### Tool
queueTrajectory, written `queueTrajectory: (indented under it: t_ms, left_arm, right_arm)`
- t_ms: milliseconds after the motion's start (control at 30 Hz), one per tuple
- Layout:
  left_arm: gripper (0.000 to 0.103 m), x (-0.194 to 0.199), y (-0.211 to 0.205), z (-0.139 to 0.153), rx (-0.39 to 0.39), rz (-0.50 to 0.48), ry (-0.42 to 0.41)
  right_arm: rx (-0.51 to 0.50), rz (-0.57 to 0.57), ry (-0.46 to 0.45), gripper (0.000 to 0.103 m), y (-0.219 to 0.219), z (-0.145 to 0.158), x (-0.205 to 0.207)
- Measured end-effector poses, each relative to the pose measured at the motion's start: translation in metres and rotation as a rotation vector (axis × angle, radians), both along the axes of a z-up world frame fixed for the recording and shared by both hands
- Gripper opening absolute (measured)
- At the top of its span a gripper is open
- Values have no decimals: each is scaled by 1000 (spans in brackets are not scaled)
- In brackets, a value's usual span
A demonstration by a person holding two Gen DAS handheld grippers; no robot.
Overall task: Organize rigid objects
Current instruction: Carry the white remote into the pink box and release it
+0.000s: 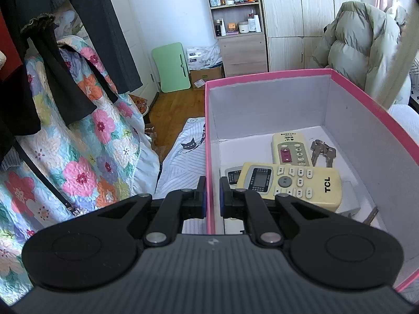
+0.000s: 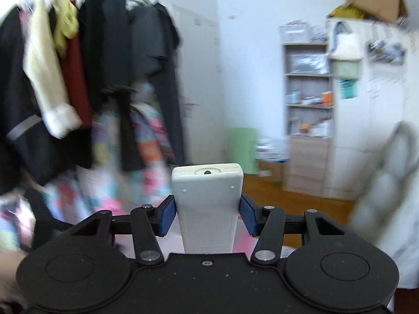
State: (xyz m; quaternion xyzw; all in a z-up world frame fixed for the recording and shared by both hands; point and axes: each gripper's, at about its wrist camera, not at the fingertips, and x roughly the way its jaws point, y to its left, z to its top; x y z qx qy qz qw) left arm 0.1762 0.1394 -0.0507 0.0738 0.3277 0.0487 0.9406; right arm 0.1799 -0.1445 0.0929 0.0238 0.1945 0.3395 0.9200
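1. Your left gripper has its fingers pinched tight on the near wall of the pink box.
2. Your right gripper holds a white remote between its fingers, back side up, raised in the air.
3. Inside the box lie a yellow remote, a second remote, a third one half hidden beneath, and keys.
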Motion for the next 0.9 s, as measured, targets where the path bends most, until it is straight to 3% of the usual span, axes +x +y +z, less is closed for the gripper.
queueTrajectory:
  t_ms: [133,300,467,600,800,900]
  left_arm:
    - [7,-1,2,0,-15,-4,-7]
    - [7,-2,3,1,-30,-9,-13]
    - [7,-3,6,2,-49,-15,-15]
    - [7,0,4,1,-36,-7,-10]
    - [7,-1,3,2,-49,-12,-13]
    - [7,-1,3,3,-45,-7,-14]
  right_arm:
    - [46,131,120,58,29,-34,19]
    - [86,211,268,58,46,-78,39]
    - [126,314,307,58,46,-91,29]
    - [-1,357,273,58,52,-89,15]
    - [-79,345,400,58,40,-95,17]
    - [-198,324,329,58,48,-93,6]
